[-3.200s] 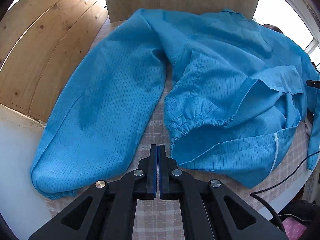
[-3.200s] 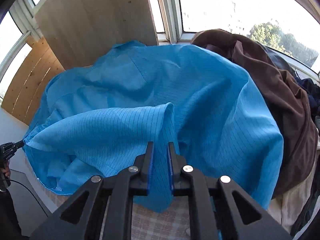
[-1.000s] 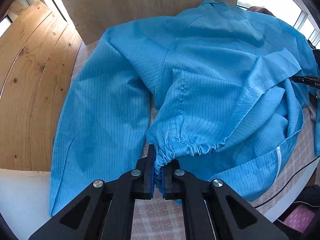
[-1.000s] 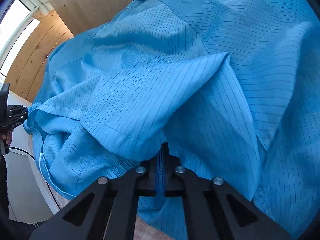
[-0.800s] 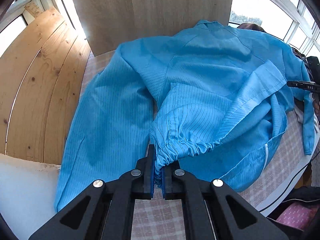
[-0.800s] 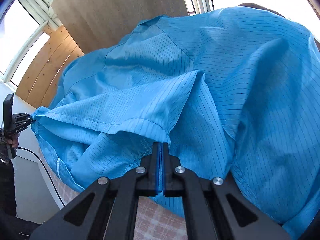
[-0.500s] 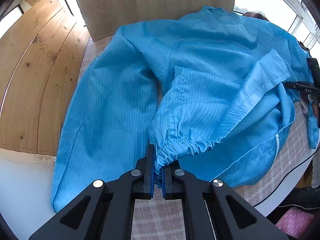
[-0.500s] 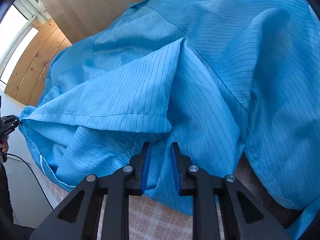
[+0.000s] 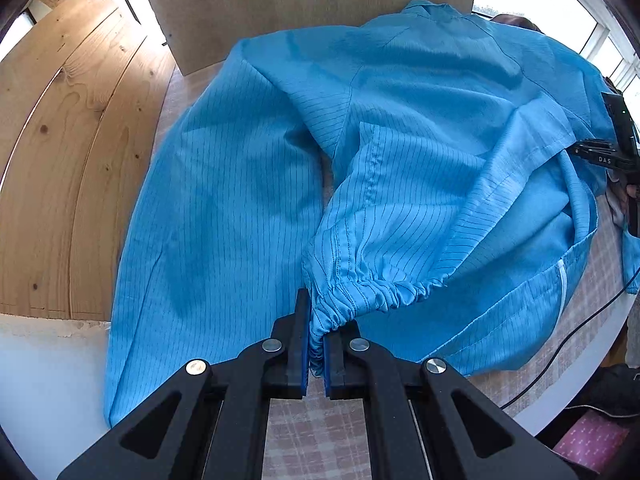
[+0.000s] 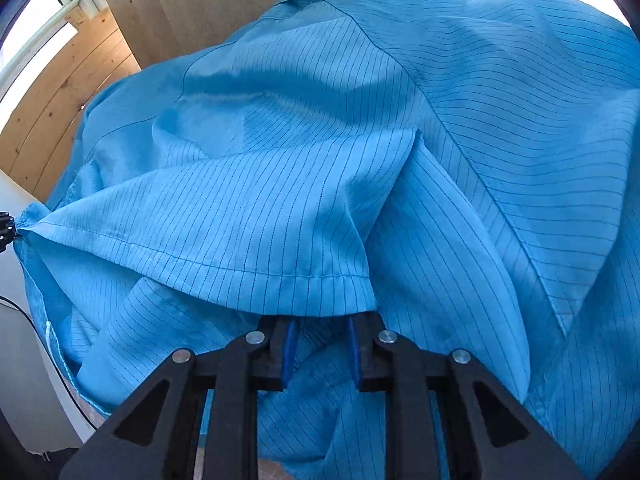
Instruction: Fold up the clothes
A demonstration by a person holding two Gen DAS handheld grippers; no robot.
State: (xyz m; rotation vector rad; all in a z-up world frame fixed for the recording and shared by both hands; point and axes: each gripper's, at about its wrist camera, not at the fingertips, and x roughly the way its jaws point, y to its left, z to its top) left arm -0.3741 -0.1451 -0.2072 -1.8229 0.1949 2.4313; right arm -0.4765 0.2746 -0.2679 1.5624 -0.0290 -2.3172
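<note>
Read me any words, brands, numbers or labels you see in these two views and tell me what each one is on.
"DAS": white letters on the black right tongs at the right edge of the left wrist view.
White tag on the blue jacket: no readable print.
Right wrist view: no text.

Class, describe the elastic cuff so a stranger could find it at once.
Start with the big blue striped jacket spread over the checked tablecloth. Follow its folded-over sleeve down to the near edge. The cuff is the only puckered, gathered band there, and the left claw pinches it.
</note>
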